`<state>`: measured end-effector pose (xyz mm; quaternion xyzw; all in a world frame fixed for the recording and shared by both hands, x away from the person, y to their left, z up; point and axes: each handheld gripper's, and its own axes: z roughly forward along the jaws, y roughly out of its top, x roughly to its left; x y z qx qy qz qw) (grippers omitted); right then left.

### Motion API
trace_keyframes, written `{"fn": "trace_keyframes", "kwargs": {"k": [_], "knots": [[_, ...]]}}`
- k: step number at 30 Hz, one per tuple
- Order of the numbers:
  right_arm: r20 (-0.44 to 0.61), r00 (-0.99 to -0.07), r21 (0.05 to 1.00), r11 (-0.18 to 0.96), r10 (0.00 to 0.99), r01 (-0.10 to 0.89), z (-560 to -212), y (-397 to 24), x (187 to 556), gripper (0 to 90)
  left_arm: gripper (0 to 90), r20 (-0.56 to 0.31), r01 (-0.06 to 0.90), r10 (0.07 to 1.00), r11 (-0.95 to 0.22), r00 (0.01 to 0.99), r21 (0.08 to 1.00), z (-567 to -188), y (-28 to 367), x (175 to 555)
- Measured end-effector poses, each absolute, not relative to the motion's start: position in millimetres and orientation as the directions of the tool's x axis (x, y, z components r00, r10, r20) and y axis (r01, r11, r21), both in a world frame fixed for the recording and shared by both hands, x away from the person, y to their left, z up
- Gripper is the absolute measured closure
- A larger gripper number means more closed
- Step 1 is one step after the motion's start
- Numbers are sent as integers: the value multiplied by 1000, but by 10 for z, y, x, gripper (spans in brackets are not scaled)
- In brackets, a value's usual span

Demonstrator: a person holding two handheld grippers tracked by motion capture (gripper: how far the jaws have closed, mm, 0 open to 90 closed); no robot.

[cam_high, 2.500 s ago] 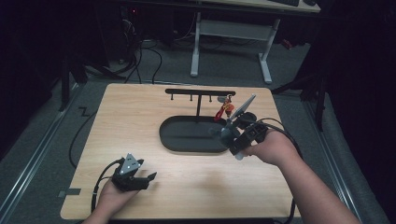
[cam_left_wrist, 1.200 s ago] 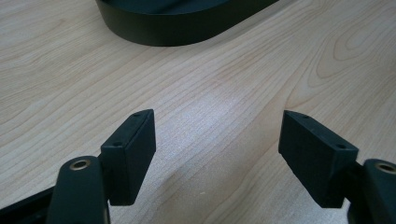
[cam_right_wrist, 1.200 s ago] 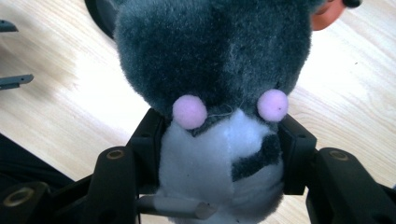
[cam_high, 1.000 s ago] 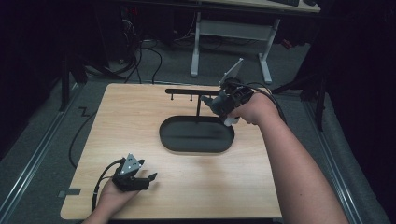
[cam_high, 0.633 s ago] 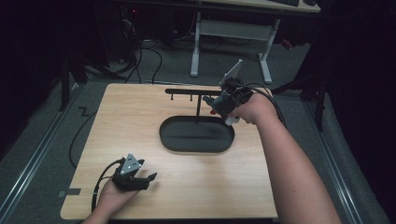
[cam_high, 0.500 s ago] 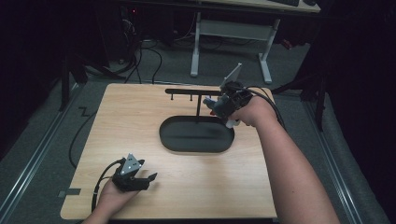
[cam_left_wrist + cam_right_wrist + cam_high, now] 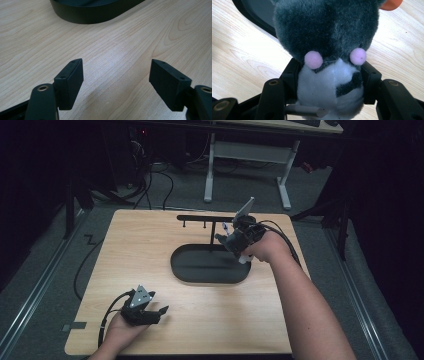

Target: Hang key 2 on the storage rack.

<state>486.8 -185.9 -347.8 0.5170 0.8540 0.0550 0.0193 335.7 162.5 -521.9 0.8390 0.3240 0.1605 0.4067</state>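
My right gripper (image 7: 235, 240) is shut on a small plush toy (image 7: 327, 37), which is dark grey on top and white below with two pink dots. Its jaws press the toy's white part from both sides (image 7: 328, 75). It hangs over the far right end of the black oval tray (image 7: 210, 277), just under the black hook rack (image 7: 205, 218). An orange piece (image 7: 390, 3) shows behind the toy. My left gripper (image 7: 157, 312) rests on the table near the front left, open, with bare wood between its jaws (image 7: 116, 75).
The tray's rim (image 7: 95, 15) lies ahead of the left gripper. The wooden table (image 7: 140, 250) has free room left of the tray and along the front. Cables trail off the left edge, and desk legs stand on the floor beyond.
The right hand carried the toy from beside the tray's right end up toward the rack, then sank a little. The left hand has stayed put.
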Motion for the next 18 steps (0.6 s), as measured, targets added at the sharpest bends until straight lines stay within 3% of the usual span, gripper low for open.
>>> {"fn": "trace_keyframes", "kwargs": {"k": [18], "knots": [[54,-459,105,452,887,886,-3690,-1877,4878,459,279,3,418,671,-466,742,780,-5228,1630,3345]]}}
